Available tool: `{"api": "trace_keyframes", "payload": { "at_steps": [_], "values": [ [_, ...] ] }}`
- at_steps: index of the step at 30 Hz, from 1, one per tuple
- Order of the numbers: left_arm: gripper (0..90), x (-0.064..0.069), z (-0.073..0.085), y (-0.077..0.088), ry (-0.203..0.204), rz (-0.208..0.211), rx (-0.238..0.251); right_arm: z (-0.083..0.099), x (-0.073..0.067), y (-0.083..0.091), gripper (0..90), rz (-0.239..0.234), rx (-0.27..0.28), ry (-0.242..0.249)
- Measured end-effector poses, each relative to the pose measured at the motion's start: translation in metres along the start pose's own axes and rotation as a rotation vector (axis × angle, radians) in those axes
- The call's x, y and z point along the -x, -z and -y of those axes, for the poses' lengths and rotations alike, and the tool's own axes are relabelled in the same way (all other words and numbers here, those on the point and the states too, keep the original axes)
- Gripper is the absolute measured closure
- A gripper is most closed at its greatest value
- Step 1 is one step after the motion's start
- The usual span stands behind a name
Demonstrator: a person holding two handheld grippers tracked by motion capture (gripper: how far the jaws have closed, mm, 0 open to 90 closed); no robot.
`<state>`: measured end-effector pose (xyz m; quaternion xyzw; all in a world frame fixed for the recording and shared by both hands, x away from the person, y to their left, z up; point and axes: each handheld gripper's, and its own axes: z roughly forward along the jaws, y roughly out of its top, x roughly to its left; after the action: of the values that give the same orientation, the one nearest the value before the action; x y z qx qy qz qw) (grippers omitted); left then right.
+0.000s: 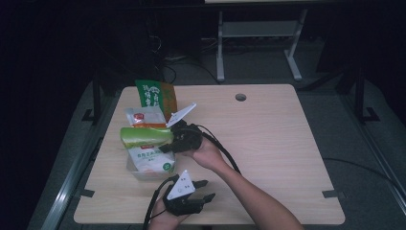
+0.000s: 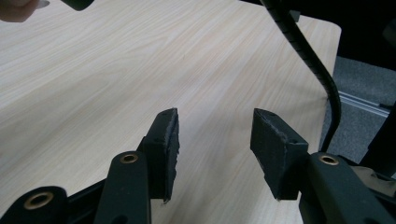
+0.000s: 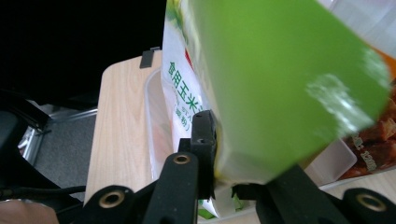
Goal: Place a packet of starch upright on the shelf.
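Observation:
My right gripper point(image 1: 167, 141) is shut on one end of a light green package point(image 1: 143, 136), which it holds level just above a clear plastic container point(image 1: 139, 173) at the table's left. In the right gripper view the green package point(image 3: 280, 84) sits between the two black jaws, over a white bag with green print point(image 3: 180, 84) that stands in the container point(image 3: 154, 116). My left gripper point(image 1: 207, 189) rests near the table's front edge. It is open, and its pads point(image 2: 166, 140) have only bare wood between them.
A white and orange bag point(image 1: 143, 116) and a dark green bag point(image 1: 149, 93) stand behind the container. The light wood table point(image 1: 268, 143) has a cable hole point(image 1: 241, 97) near its far edge. A black ribbed cable point(image 2: 317, 65) hangs beside my left gripper.

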<state>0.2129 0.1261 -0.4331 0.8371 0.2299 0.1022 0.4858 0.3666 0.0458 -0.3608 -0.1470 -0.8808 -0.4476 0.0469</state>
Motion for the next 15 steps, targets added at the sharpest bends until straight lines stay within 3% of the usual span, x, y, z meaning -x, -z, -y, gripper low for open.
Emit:
{"api": "trace_keyframes", "payload": {
  "at_steps": [6,15],
  "values": [
    [48.4,-0.002,0.0,-0.001,0.007,-0.005,-0.003,0.003,0.004,0.011,72.4,-0.014,0.04,-0.024],
    [44.7,-0.005,-0.001,-0.004,0.014,-0.011,-0.02,0.015,0.008,0.042,64.1,-0.005,0.076,-0.055]
  ]
}}
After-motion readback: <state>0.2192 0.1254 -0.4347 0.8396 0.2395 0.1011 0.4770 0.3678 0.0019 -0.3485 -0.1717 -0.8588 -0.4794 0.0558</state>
